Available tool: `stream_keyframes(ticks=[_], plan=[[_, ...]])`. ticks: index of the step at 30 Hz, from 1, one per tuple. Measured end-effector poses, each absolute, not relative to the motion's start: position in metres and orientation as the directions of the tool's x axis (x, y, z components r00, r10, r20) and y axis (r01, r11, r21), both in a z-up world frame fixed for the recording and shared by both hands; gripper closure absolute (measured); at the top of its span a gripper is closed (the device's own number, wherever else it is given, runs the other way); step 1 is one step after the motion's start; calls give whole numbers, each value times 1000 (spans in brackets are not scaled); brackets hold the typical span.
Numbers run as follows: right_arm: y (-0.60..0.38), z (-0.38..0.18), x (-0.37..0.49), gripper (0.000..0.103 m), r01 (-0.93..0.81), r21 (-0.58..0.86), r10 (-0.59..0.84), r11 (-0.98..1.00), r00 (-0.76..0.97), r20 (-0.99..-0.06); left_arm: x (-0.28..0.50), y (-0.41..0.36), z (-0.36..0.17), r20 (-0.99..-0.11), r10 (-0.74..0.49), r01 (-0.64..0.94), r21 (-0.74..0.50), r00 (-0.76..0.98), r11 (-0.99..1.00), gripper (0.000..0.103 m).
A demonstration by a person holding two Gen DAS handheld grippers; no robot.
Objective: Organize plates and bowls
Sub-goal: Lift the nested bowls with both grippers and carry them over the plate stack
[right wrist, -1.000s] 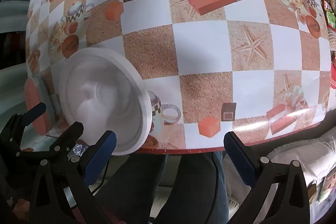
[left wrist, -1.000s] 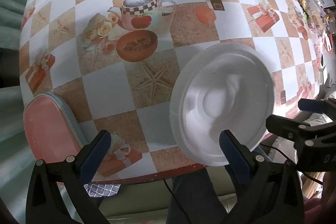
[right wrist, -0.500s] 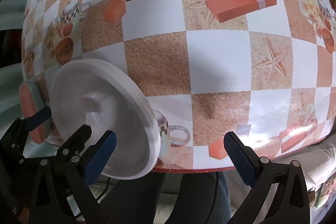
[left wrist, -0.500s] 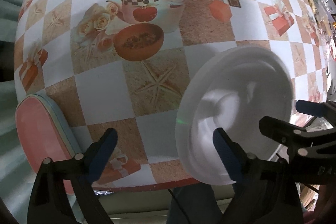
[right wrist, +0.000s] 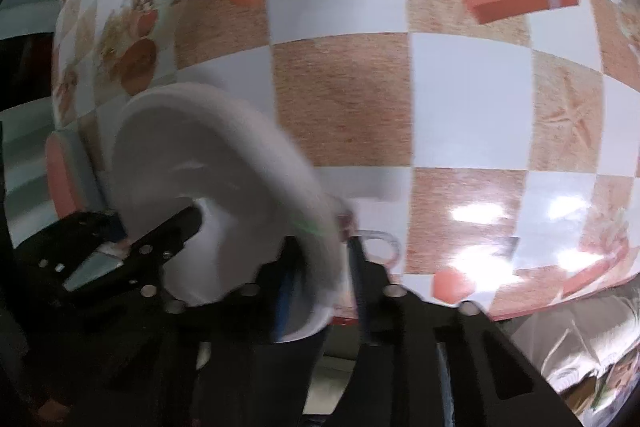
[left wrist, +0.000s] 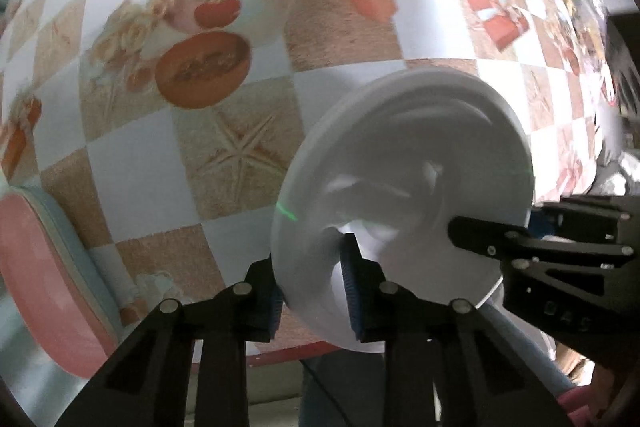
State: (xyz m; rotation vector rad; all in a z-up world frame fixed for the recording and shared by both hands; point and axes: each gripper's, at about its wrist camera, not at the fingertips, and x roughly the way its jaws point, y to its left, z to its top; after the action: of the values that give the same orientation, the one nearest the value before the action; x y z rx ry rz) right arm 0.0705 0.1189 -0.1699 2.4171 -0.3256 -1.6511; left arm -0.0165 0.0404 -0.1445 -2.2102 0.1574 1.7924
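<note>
One white plate point(left wrist: 404, 163) tilted over checkered tablecloth point(left wrist: 240, 155), left tongs point(left wrist: 312, 287) and right tongs point(right wrist: 320, 279) closing on rim

White plate point(left wrist: 404, 163), plain, no pattern. Tabletop point(left wrist: 224, 155) covered in white and sandy-brown checks, printed with starfish, orange-red gift boxes, a checker-banded teapot, roses. Fingers point(left wrist: 352, 287) black with blue pads. Chair seat point(left wrist: 44, 279) coral pink, edged pale blue.

Motion blur, fisheye warp, glare on tablecloth point(right wrist: 492, 223)
</note>
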Motion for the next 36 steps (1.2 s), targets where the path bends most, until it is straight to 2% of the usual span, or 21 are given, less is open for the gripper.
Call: stream_keyframes(ticks=[18, 28, 36], plan=[[87, -117, 38, 80, -14, 277, -267, -961, 322, -908, -15, 13, -86, -984, 136, -221, -160, 119, -962, 75], [11, -64, 20, 80, 162, 262, -216, -951, 260, -941, -4, -42, -49, -990, 137, -100, -138, 17, -985, 75], [-66, -47, 24, 80, 303, 261, -192, -916, 239, -952, 11, -106, -42, -994, 106, 37, -107, -32, -994, 75]])
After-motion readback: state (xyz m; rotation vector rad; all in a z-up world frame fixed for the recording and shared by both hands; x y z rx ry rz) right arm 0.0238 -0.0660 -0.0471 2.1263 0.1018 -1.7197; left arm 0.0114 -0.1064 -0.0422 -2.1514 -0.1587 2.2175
